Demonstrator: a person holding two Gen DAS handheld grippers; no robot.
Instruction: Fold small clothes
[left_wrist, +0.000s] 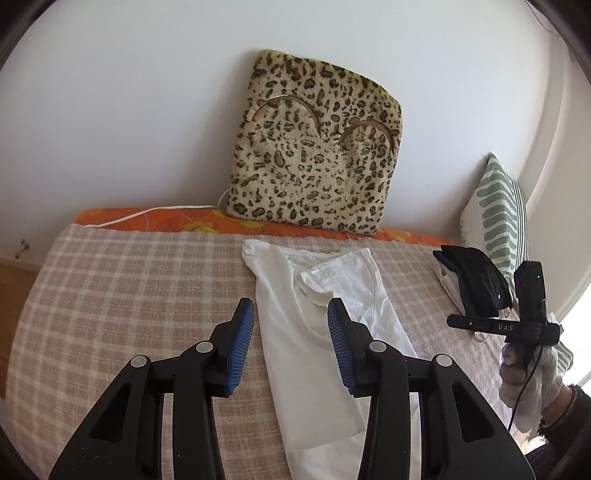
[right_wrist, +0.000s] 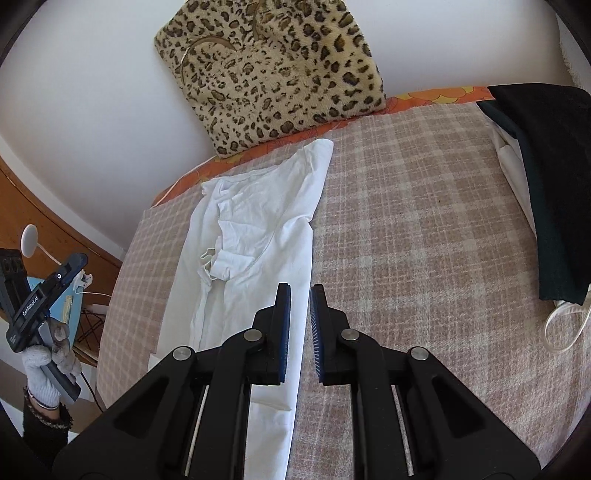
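Observation:
A white garment lies on the checked blanket, folded lengthwise into a narrow strip with its sleeve turned in. My left gripper hovers above the strip's middle, open, with nothing between its blue pads. My right gripper hangs over the garment's right edge, shut with only a thin slit between its pads and no cloth in them. Each gripper is held by a gloved hand that shows in the other's view.
A leopard-print cushion leans on the white wall behind the garment. A stack of folded dark and white clothes sits at the right with a white cord beside it. A green striped pillow stands farther right. Wooden furniture is left of the bed.

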